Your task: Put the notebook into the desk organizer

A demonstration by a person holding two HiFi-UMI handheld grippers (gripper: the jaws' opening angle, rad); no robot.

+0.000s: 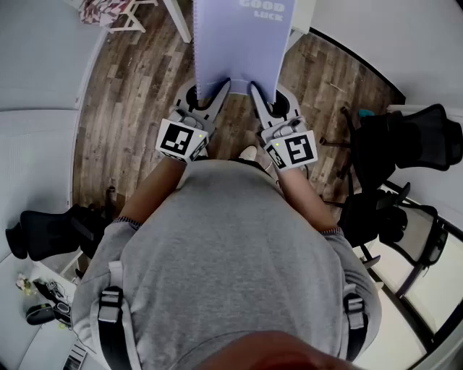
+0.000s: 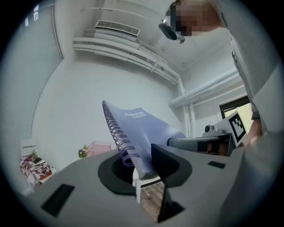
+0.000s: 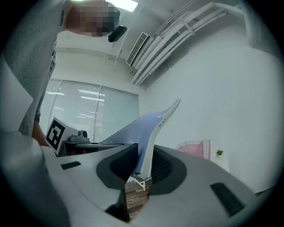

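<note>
A lavender spiral notebook [image 1: 239,43] is held up in front of the person, above the wooden floor. My left gripper [image 1: 217,92] is shut on its lower left corner, by the wire spiral [image 2: 117,133]. My right gripper [image 1: 257,92] is shut on the lower right corner. In the left gripper view the notebook [image 2: 144,126] rises from between the jaws of the left gripper [image 2: 144,167], cover bowed. In the right gripper view the notebook's open edge [image 3: 148,128] stands clamped in the right gripper [image 3: 141,166]. A pink box-like container [image 2: 100,148] [image 3: 194,148] stands against the far wall.
Black office chairs stand to the right [image 1: 409,148] and left [image 1: 43,231]. White desk surfaces flank the floor, with small items on the left one [image 1: 40,300]. A white table leg [image 1: 177,18] is ahead. A small plant [image 2: 82,152] sits beside the pink container.
</note>
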